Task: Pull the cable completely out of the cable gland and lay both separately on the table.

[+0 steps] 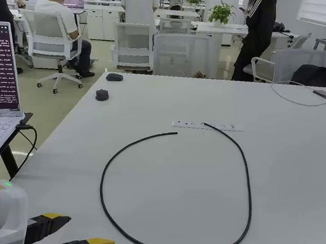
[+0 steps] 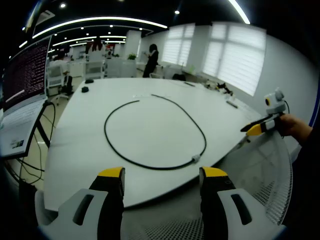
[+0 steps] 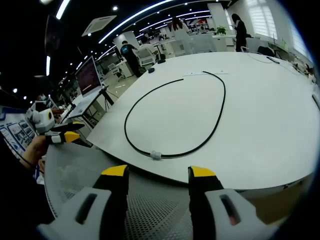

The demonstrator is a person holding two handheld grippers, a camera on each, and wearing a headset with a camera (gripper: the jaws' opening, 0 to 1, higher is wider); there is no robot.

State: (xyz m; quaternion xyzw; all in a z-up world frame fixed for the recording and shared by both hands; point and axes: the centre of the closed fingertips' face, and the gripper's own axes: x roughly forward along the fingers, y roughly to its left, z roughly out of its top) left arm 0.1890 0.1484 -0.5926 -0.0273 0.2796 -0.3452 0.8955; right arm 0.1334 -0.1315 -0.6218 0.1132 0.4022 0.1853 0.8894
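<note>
The left gripper (image 2: 162, 175) and right gripper (image 3: 155, 172) hover off the desk (image 1: 172, 208) edge, fingers spread and empty, seemingly lining up on the mid-frame gland (image 3: 155, 154) threaded on the cable (image 1: 101, 184).

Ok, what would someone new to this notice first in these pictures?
A black cable lies in one big loop on the white table, with a small pale cable gland on it near the near edge. The left gripper and right gripper, yellow-tipped, hang open short of that edge, holding nothing.
</note>
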